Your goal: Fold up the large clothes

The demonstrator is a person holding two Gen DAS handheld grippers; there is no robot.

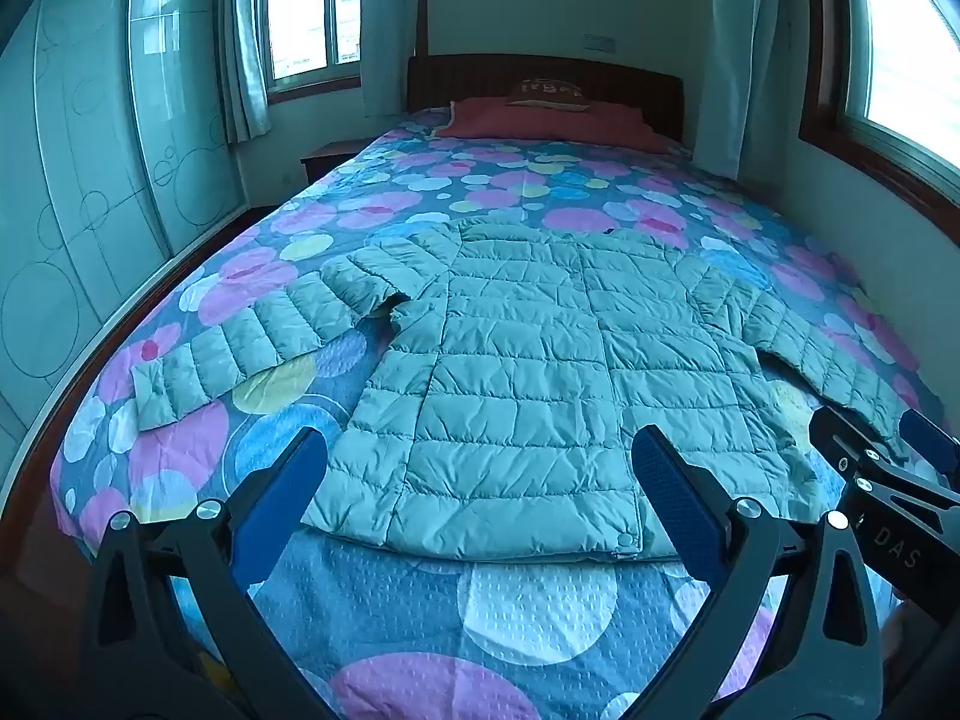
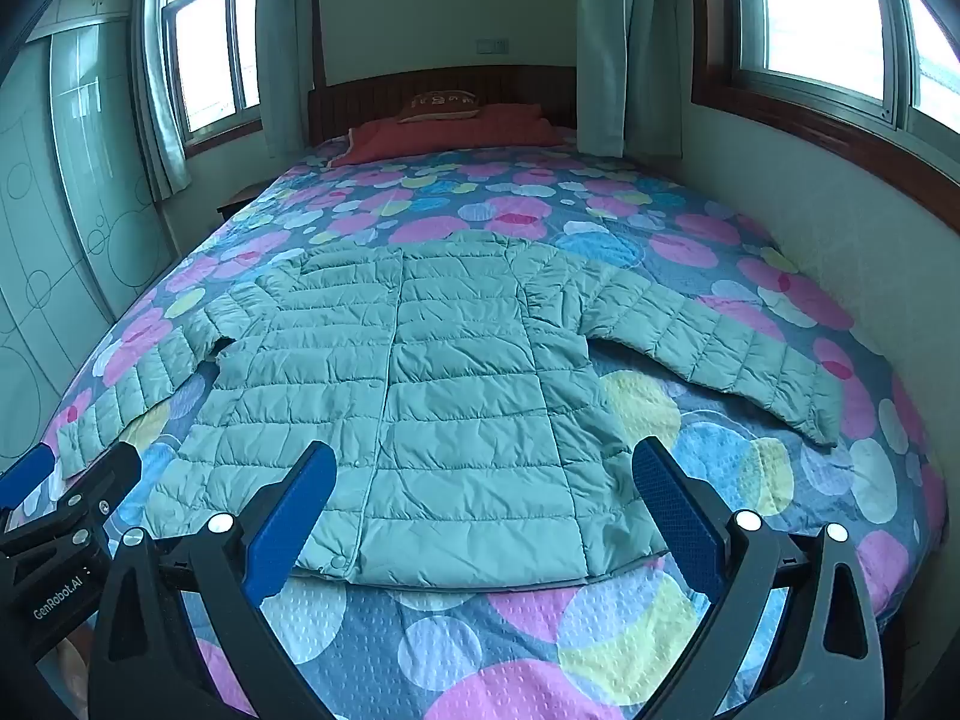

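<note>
A pale green quilted puffer jacket [image 1: 516,360] lies flat on the bed, front up, both sleeves spread out to the sides. It also shows in the right wrist view [image 2: 420,384]. My left gripper [image 1: 480,450] is open, held above the jacket's hem, empty. My right gripper [image 2: 485,462] is open too, above the hem, empty. The right gripper shows at the right edge of the left wrist view [image 1: 882,456]. The left gripper shows at the left edge of the right wrist view [image 2: 66,480].
The bed has a blue cover with pink, yellow and white circles [image 1: 540,600], a red pillow [image 1: 540,120] and a dark headboard [image 1: 540,81]. A wardrobe [image 1: 90,180] stands left. A wall with a window [image 2: 840,30] runs along the right.
</note>
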